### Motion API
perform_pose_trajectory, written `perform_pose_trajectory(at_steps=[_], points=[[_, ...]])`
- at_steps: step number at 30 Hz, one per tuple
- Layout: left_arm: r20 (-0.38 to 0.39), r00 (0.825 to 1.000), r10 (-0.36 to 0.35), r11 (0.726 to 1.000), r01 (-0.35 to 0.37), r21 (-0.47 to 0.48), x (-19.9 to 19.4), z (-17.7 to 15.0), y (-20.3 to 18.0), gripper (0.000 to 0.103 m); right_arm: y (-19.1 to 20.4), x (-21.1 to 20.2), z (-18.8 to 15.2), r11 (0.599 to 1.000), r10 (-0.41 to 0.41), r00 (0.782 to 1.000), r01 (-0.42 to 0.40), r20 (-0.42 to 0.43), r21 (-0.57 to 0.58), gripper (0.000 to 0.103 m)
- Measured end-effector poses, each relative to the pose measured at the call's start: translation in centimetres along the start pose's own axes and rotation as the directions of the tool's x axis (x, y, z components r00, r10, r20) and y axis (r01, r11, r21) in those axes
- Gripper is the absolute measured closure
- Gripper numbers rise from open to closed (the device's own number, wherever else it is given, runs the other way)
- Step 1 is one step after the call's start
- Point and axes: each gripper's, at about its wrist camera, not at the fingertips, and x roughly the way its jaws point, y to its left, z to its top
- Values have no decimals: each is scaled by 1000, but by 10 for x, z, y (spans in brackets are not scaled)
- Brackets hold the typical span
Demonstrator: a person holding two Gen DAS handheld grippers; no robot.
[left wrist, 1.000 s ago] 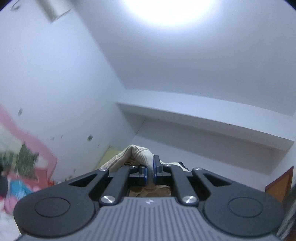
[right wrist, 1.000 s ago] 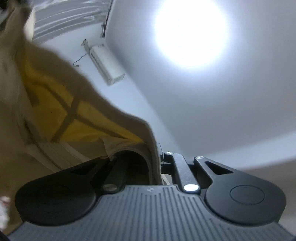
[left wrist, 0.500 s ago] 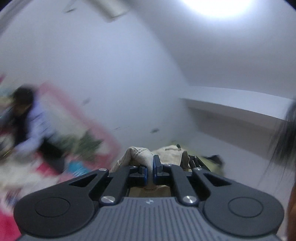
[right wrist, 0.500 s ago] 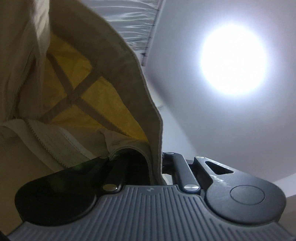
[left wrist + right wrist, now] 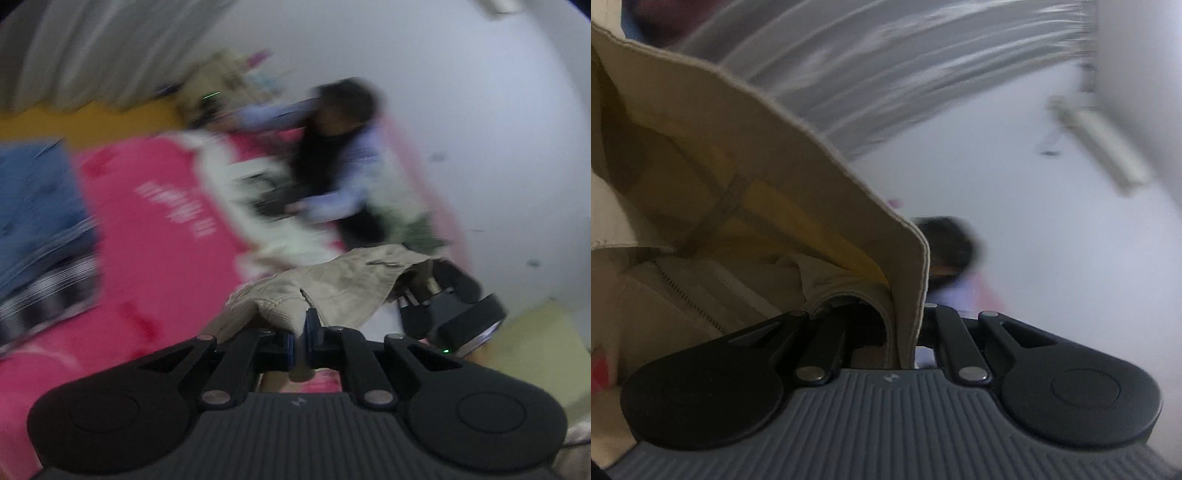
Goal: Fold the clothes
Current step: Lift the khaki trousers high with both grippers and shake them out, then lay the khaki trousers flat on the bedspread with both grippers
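Note:
A beige garment with a zip and a yellow lining hangs stretched between my two grippers. My left gripper is shut on a bunched edge of it, above a pink bed cover. In the left wrist view the right gripper shows at the garment's far end, half covered by cloth. In the right wrist view the beige garment drapes over the left half of the picture, and my right gripper is shut on a fold of it; its fingertips are hidden by the cloth.
A second person in a pale lilac top sits at the far side of the bed, against a white wall. A blue garment lies on the cover at the left. Grey curtains hang behind. The view is motion-blurred.
Both grippers have swung from pointing at the ceiling down toward the bed, carrying the garment with them. The pink cover and the seated person have come into view. Both grips are unchanged.

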Motion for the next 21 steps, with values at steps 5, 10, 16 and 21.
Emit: perform_pose_trajectory(at_steps=[5, 10, 16, 21], points=[[-89, 985, 149, 988, -151, -25, 46, 18, 113, 96, 97, 66, 27, 970, 230, 972, -232, -38, -68, 98], [-166, 963, 214, 972, -227, -60, 72, 24, 163, 79, 156, 141, 47, 877, 462, 873, -476, -158, -63, 80], [-92, 979, 181, 973, -192, -129, 44, 47, 181, 68, 100, 141, 69, 795, 557, 828, -509, -65, 331, 48], [-24, 978, 205, 971, -207, -119, 40, 49, 182, 68, 35, 158, 34, 367, 577, 801, -430, 161, 825, 41]])
